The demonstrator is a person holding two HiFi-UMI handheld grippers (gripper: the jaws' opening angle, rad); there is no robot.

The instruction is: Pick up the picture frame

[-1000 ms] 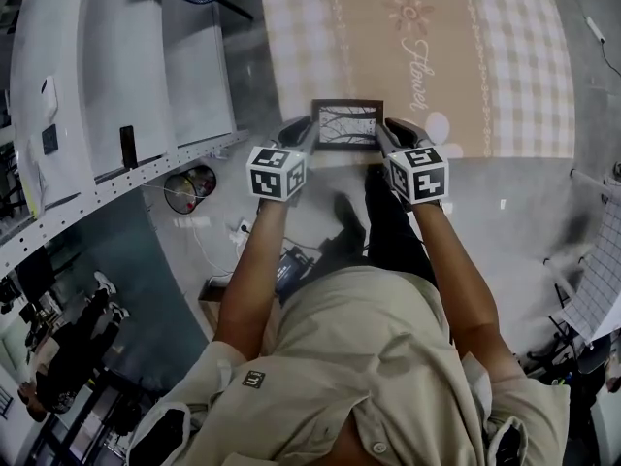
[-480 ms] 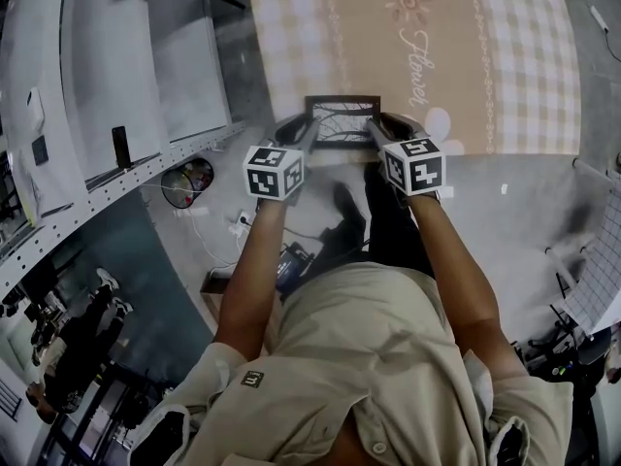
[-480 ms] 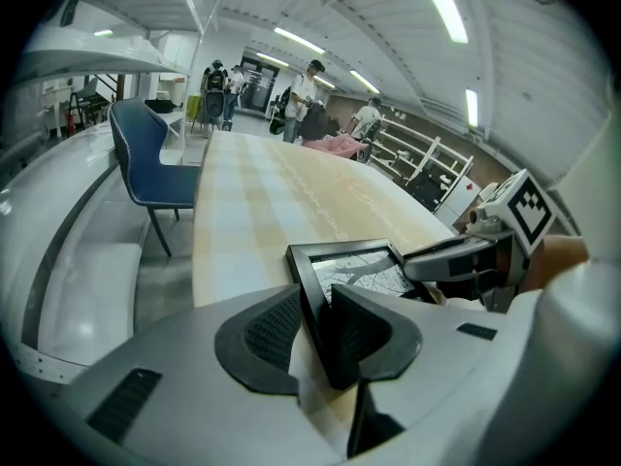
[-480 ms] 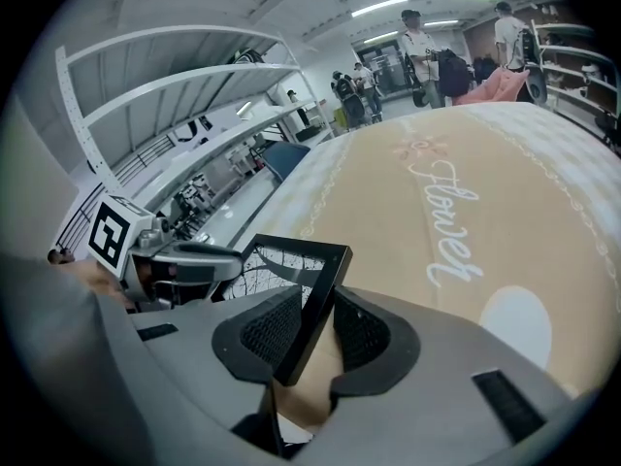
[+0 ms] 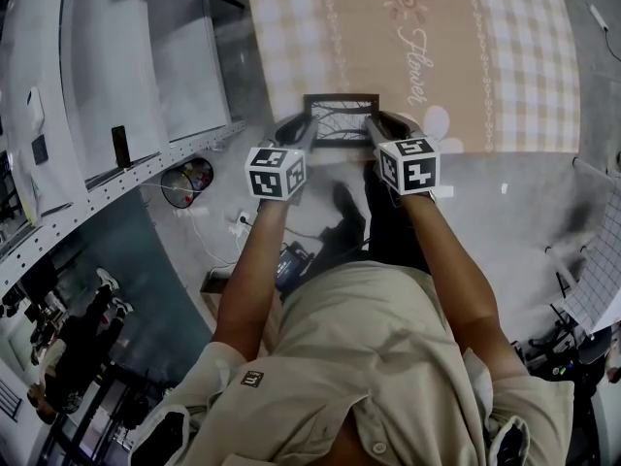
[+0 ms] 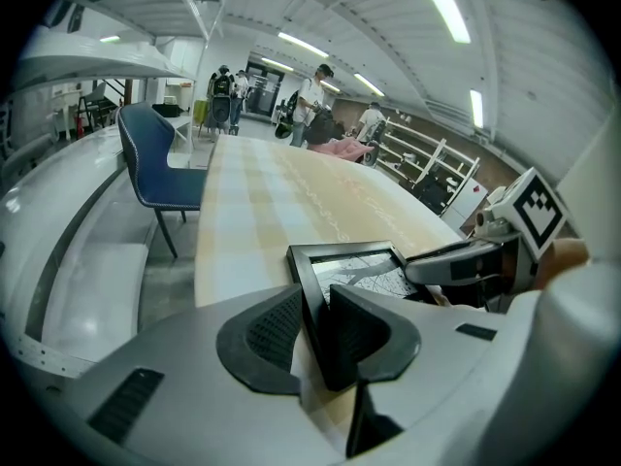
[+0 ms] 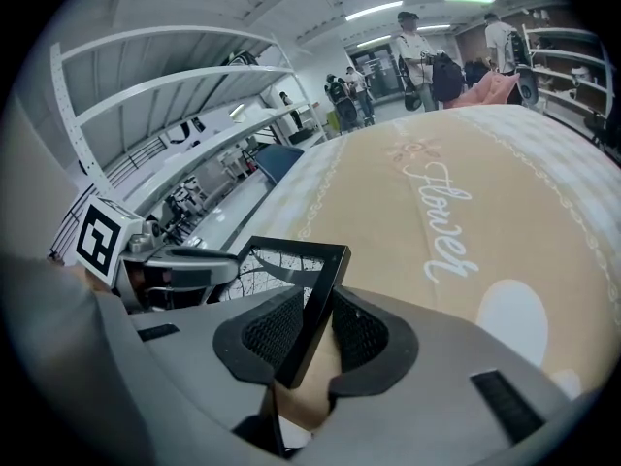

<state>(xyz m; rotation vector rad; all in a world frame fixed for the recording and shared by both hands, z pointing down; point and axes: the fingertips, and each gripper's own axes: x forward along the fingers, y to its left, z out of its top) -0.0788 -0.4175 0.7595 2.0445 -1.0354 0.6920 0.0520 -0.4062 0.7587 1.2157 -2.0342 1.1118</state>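
A black picture frame (image 5: 340, 120) with a branch drawing under its glass is held over the near end of the beige tablecloth. My left gripper (image 5: 307, 132) is shut on the frame's left edge (image 6: 312, 309). My right gripper (image 5: 374, 130) is shut on its right edge (image 7: 315, 314). In the left gripper view the frame's picture (image 6: 357, 271) faces up and the right gripper (image 6: 461, 260) reaches in from the right. In the right gripper view the frame (image 7: 291, 260) tilts and the left gripper (image 7: 184, 263) holds its far side.
The long table (image 5: 505, 56) with a checked beige cloth and the word "Flower" runs ahead. A white shelf rack (image 5: 116, 85) stands at the left and a blue chair (image 6: 155, 168) sits beside the table. People stand far off at the back (image 7: 417, 47).
Both grippers and the frame have shifted slightly forward and left over the table's near end. The grip on both edges is unchanged.
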